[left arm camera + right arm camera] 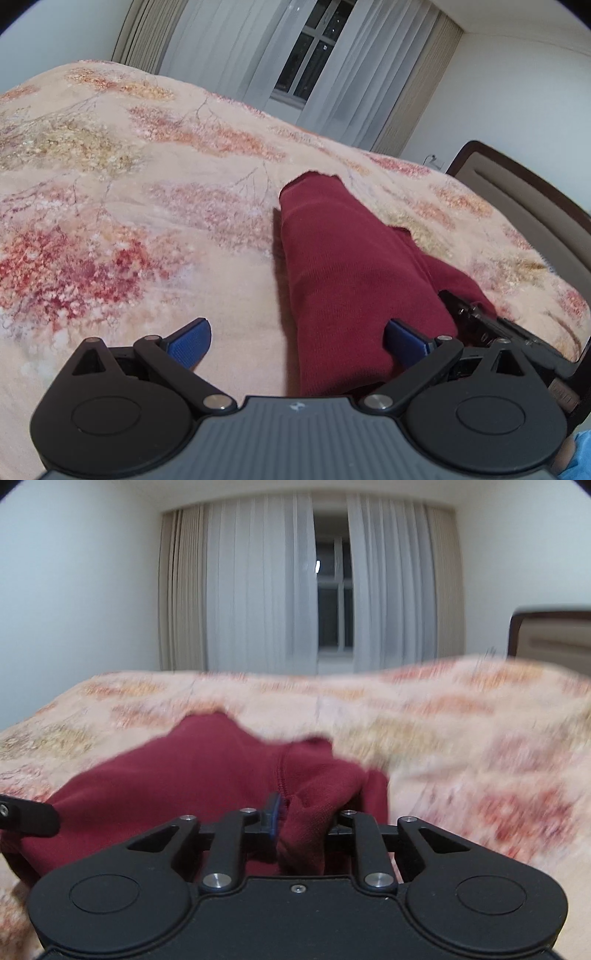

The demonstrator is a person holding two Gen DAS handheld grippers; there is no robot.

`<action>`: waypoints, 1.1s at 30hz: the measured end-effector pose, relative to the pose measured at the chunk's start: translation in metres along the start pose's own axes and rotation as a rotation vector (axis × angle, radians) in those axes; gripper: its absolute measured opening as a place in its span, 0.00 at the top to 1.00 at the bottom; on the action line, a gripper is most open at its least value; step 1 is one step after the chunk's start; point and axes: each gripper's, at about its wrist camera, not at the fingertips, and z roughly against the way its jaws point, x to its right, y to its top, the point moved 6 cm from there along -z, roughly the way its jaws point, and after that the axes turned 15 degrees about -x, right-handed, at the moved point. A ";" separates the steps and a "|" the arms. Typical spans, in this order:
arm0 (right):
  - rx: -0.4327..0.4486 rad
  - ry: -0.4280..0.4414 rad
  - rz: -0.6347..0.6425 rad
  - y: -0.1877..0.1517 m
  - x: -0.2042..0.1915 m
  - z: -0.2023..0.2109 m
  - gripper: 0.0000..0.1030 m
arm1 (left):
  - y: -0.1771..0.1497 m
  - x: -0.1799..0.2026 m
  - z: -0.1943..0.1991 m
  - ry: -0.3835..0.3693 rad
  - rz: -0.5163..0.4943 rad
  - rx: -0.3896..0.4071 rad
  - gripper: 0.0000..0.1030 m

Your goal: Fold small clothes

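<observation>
Floral bedspread carries a maroon garment; right hand-held gripper pinches its bunched edge mid-fold, left hand-held gripper gapes beside it; next, lay the fold flat.

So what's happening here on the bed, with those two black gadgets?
A person is folding a dark red garment on a floral bedspread, using hand-held tongs. The right tongs have a bunched fold of the cloth between their pads. The left tongs stand wide open over the garment's near end, gripping nothing. The fold is unfinished.

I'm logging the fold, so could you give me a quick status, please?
Left gripper open, right gripper clamping maroon garment. Garment on floral bedspread. Nothing obstructing.
</observation>
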 end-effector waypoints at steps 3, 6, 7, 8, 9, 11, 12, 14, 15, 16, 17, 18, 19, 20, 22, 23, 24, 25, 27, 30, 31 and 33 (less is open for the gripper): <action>-0.001 0.089 -0.114 0.003 0.014 0.002 0.53 | -0.002 0.000 -0.003 0.015 -0.012 -0.001 0.00; -0.018 0.165 -0.231 0.010 0.029 0.001 0.49 | -0.001 0.001 -0.004 0.022 -0.017 -0.004 0.00; -0.024 0.173 -0.254 0.013 0.032 -0.002 0.62 | -0.001 0.001 -0.004 0.024 -0.019 -0.004 0.00; -0.030 0.173 -0.265 0.015 0.035 -0.005 0.71 | -0.001 0.001 -0.003 0.025 -0.020 -0.005 0.00; -0.034 0.159 -0.266 0.018 0.036 -0.007 0.82 | -0.001 0.002 -0.003 0.024 -0.021 -0.006 0.00; -0.009 0.134 -0.245 0.022 0.035 -0.005 0.91 | -0.001 0.002 -0.001 0.019 -0.019 -0.007 0.00; 0.012 0.104 -0.215 0.024 0.033 -0.001 0.92 | 0.000 0.002 0.000 0.015 -0.018 -0.007 0.00; 0.051 0.012 -0.123 0.028 0.025 0.003 0.92 | 0.000 0.003 0.000 0.002 -0.018 -0.007 0.00; 0.062 -0.032 -0.079 0.028 0.020 0.004 0.92 | 0.000 0.004 0.001 -0.001 -0.019 -0.007 0.00; 0.065 -0.071 -0.041 0.027 0.017 0.003 0.92 | 0.000 0.005 0.001 -0.002 -0.023 -0.008 0.00; 0.060 -0.098 -0.019 0.026 0.016 -0.001 0.92 | -0.001 0.006 0.001 -0.001 -0.028 -0.009 0.01; 0.047 -0.109 -0.017 0.023 0.017 -0.005 0.92 | -0.001 0.007 0.000 0.001 -0.031 -0.011 0.01; 0.021 -0.108 -0.025 0.020 0.019 -0.011 0.92 | -0.001 0.008 0.001 0.000 -0.033 -0.012 0.01; -0.005 -0.106 -0.037 0.015 0.021 -0.016 0.92 | -0.001 0.008 0.001 -0.003 -0.034 -0.014 0.01; -0.020 -0.098 -0.061 0.010 0.026 -0.020 0.92 | -0.001 0.007 0.003 -0.012 -0.031 -0.011 0.00; -0.018 -0.093 -0.068 0.009 0.027 -0.019 0.92 | 0.000 0.006 0.004 -0.014 -0.028 -0.009 0.00; -0.017 -0.083 -0.073 0.010 0.028 -0.019 0.91 | 0.001 0.006 0.005 -0.012 -0.026 -0.009 0.00; -0.017 -0.064 -0.084 0.011 0.029 -0.018 0.87 | 0.001 0.005 0.005 -0.009 -0.025 -0.008 0.00; -0.025 -0.001 -0.136 0.014 0.033 -0.018 0.72 | 0.001 0.005 0.005 -0.001 -0.024 -0.011 0.00; -0.054 0.118 -0.255 0.020 0.047 -0.025 0.61 | 0.000 0.005 0.003 0.005 -0.024 -0.013 0.00; -0.067 0.149 -0.291 0.021 0.052 -0.028 0.61 | 0.000 0.005 0.003 0.005 -0.025 -0.014 0.00; -0.086 0.187 -0.343 0.025 0.059 -0.035 0.61 | 0.000 0.005 0.003 0.008 -0.027 -0.015 0.00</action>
